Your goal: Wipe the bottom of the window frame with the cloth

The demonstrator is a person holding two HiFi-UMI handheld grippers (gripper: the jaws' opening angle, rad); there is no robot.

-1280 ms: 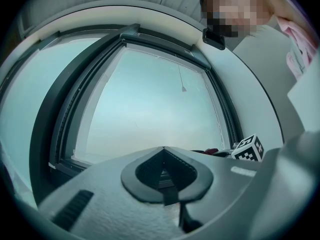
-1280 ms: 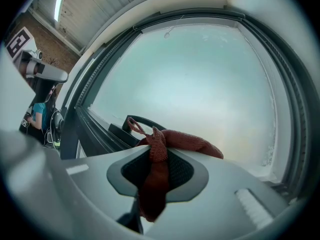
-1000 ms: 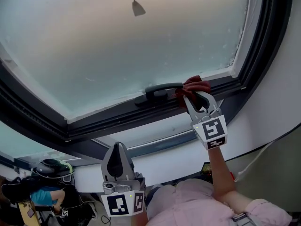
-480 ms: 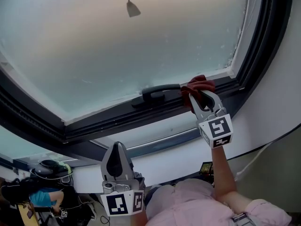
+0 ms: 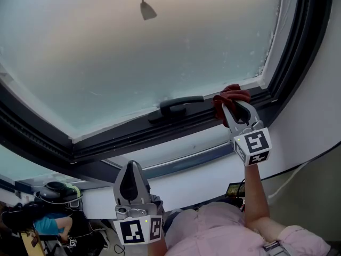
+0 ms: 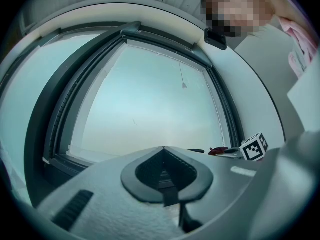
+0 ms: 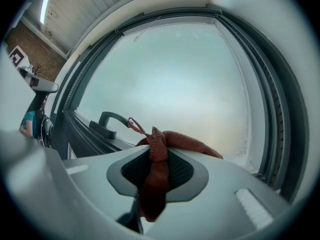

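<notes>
Frosted, pale glass (image 5: 160,52) fills a dark, ribbed window frame (image 5: 133,135) with a rounded corner at right. Right gripper (image 5: 229,108) has its jaws pinched tight on a rust-red knitted cloth (image 5: 231,94), bunched against the frame's bottom rail just right of the curved black handle (image 5: 178,105); a short run of rail lies free between cloth and corner. Left gripper (image 5: 131,165) hangs lower, well apart, jaws together on nothing. Only the right gripper view shows the cloth's loose tail draping over the dark textured pads (image 7: 184,173)
</notes>
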